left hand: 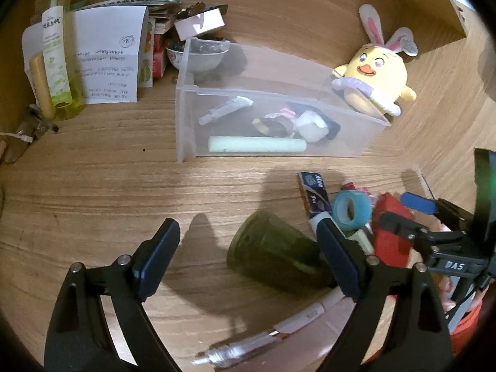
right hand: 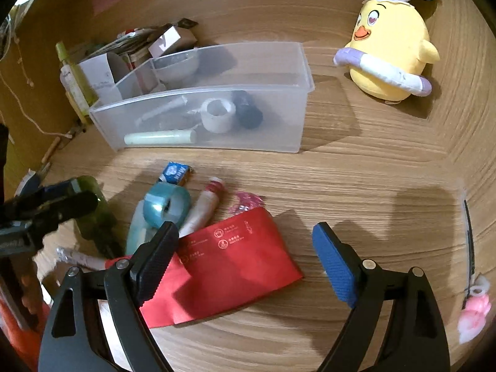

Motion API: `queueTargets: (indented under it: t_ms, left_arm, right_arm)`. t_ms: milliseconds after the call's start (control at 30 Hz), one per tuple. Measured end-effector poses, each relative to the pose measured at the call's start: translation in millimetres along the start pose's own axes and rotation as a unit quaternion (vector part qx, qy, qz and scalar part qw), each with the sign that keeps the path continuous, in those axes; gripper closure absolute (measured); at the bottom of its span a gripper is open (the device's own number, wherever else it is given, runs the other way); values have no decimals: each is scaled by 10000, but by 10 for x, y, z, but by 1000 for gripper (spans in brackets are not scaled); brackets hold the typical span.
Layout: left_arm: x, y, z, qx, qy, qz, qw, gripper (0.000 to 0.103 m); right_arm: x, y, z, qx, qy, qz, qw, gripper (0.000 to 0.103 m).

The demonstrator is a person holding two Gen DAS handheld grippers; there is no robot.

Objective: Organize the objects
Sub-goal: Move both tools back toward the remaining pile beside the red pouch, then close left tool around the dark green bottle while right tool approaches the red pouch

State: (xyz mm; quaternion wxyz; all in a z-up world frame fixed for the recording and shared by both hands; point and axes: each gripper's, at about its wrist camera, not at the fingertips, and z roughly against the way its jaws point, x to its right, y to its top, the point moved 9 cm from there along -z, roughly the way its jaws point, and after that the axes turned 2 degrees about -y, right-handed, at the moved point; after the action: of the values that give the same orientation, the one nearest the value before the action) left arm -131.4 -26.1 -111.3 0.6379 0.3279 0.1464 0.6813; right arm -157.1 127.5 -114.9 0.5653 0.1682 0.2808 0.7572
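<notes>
Wood-grain desk (right hand: 356, 161) spread with clutter. Translucent plastic bin (right hand: 279, 136) standing mid-desk, holding a white tape roll (right hand: 217, 114), a pale green stick (right hand: 159, 138) and a small white tube (left hand: 226, 108). Yellow plush chick (right hand: 390, 46) with bunny ears just beside the bin's end. Red pouch (right hand: 235, 260) printed with small white symbols, writing too small to read, lying under the left jaw of the right gripper (right hand: 245, 260), jaws spread wide, pinching nothing. Dark green glass (left hand: 272, 251) on its side between the spread, empty jaws of the left gripper (left hand: 248, 257). Blue tape roll (right hand: 166, 206) next to the pouch. Blue packet (left hand: 316, 193) with blurred white lettering nearby. "DAS" legible on the right gripper's body in the left wrist view.
</notes>
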Motion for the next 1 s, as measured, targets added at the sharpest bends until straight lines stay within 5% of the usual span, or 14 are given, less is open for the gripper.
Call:
queueTargets:
  t_ms: [200, 400, 700, 1000]
  left_arm:
    - [-154, 18, -48, -184, 75, 208, 9996, 22]
    - [-204, 5, 88, -176, -82, 352, 9992, 21]
    - [107, -250, 221, -164, -40, -446, 9989, 11]
    - [166, -299, -37, -394, 83, -531, 9978, 17]
  right_arm:
    - [390, -9, -70, -96, -529, 276, 9982, 17]
    - [732, 67, -30, -100, -536, -198, 9983, 17]
    - [773, -51, 8, -31, -402, -1320, 9904, 16]
    - [808, 91, -129, -82, -771, -1300, 9885, 18]
